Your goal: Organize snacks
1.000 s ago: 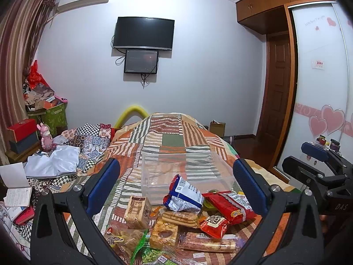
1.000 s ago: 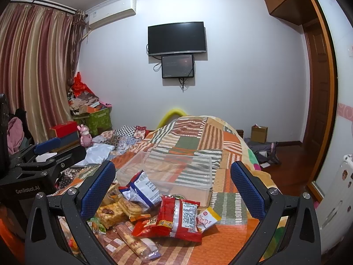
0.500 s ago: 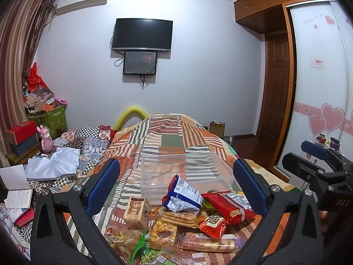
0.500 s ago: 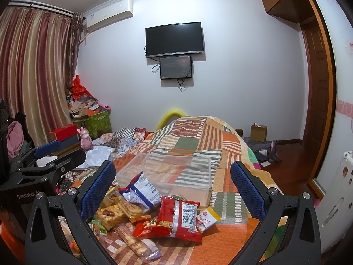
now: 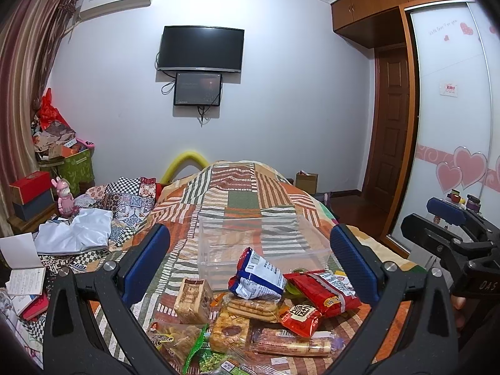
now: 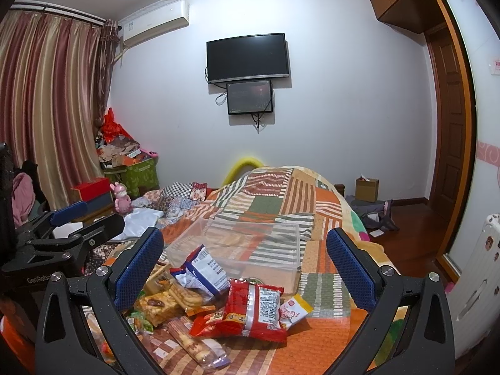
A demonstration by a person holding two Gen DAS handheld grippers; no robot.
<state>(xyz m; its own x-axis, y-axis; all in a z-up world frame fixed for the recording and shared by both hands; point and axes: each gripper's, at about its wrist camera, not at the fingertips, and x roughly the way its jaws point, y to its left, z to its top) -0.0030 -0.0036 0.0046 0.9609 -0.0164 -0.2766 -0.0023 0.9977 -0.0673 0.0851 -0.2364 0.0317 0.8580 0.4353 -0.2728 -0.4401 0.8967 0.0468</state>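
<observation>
Left hand-held gripper (image 5: 250, 261): jaws spread wide, nothing between the blue pads (image 5: 147, 259), held above the bed (image 5: 243, 200). Right hand-held gripper (image 6: 245, 264): likewise wide open and empty, just beside the left one, whose black frame shows at the left edge of the right wrist view.

Snack pile (image 5: 256, 315) directly below and between both pairs of fingers, resting on the patchwork quilt. Clear plastic bin (image 5: 262, 247) just beyond the pile, apparently empty, so sorting judged barely begun.

Best start: the topmost packet. Blue-and-white bag (image 5: 257, 276) standing on top, leaning toward the bin, nearest to it. Red bag (image 6: 253, 309) loose on the right side of the pile, a fair pick for the right hand-held gripper. Pinch each bag by a crimped edge, not across the puffed middle; lift straight up, carry forward over the near wall of the bin, then let go low.

In the way: packets overlapping, so a lower biscuit pack (image 5: 250, 306) would drag its neighbours. Soft quilt likely to give under a downward press. Two tools close together, so one at a time.

Farther off: white cloth (image 5: 75, 234) and pink toy rabbit (image 5: 65, 197) well to the left, wall-mounted television (image 5: 200, 48) ahead.
</observation>
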